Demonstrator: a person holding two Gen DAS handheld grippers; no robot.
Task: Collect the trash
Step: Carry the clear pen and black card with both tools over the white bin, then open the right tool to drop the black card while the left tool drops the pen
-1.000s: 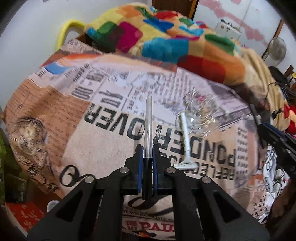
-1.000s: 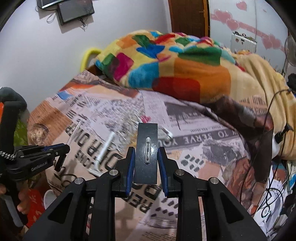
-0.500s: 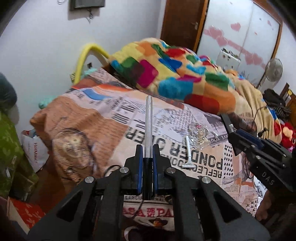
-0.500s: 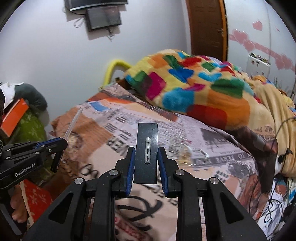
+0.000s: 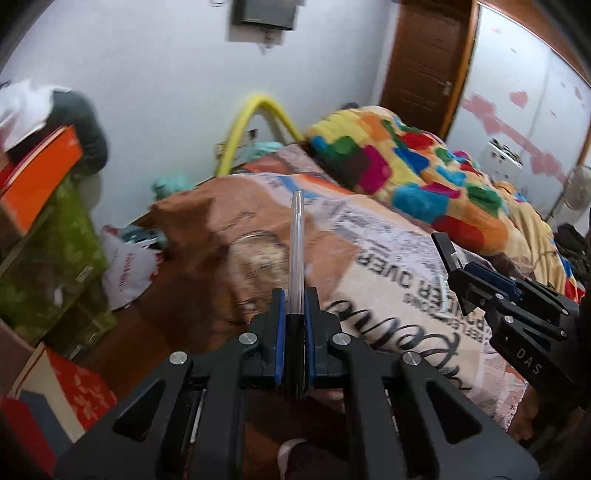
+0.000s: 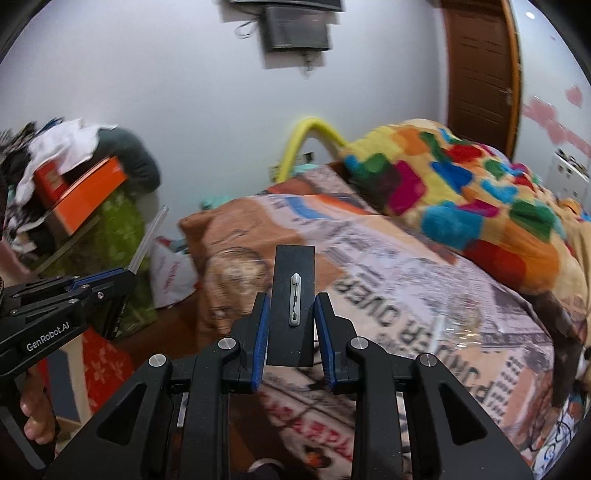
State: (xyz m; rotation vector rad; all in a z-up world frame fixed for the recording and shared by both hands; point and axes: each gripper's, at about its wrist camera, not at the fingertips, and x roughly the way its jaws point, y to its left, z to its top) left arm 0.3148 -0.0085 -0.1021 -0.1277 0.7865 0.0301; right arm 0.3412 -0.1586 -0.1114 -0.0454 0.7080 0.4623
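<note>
The bed [image 5: 388,295] with its newsprint sheet fills the frame's centre. To finish well, carry both pieces level toward the white bag [image 5: 127,266] at left. The right claw [image 6: 291,325] clamps a black card bearing a pin; the left claw [image 5: 295,317] pinches a clear tube, lower centre.

Blur and cut-off edges

The print on the bed cover [image 5: 388,280] smears with motion blur, most words unreadable. The clear tube [image 5: 297,240] vanishes at its lower end between the jaws. The wall-mounted box [image 6: 297,29] is cropped by the top edge.
</note>
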